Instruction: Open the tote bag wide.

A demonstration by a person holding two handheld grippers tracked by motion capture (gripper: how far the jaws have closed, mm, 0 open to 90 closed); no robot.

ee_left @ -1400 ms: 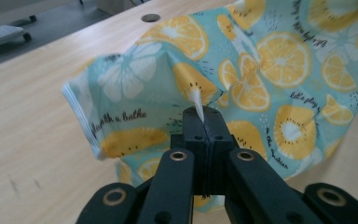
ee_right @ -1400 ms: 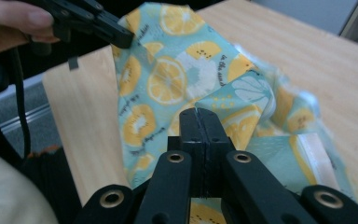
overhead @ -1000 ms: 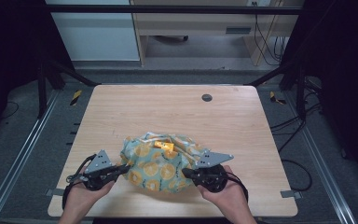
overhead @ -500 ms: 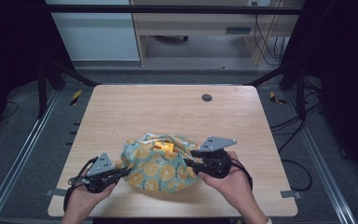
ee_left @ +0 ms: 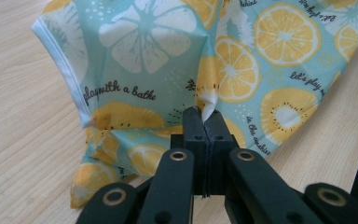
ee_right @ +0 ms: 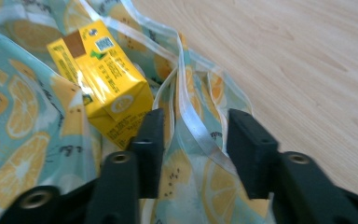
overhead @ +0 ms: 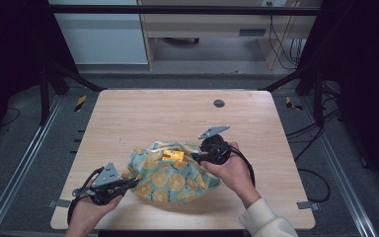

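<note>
A teal cloth [overhead: 170, 173] printed with lemon slices lies bunched on the wooden table [overhead: 143, 113], with a yellow drink carton [overhead: 173, 154] resting in its folds. My left gripper [overhead: 133, 182] is at the cloth's left corner. In the left gripper view, the left gripper [ee_left: 204, 116] is shut on a pinch of the cloth [ee_left: 168, 70]. My right gripper [overhead: 195, 157] is at the bundle's far right side. Its jaws have just been opening. In the right gripper view, the right gripper [ee_right: 196, 126] stands apart around the cloth's white hem [ee_right: 191, 116], beside the carton [ee_right: 98, 79], without pressing it.
A round dark grommet [overhead: 219, 103] sits in the table near its far edge. Bare wood lies behind and to both sides of the bundle. Black frame posts and cables [overhead: 316, 133] stand off the table's right side.
My right gripper has moved away from me along the bundle's right side, from the near right corner to beside the carton, and its jaws have opened. The left gripper has stayed put.
</note>
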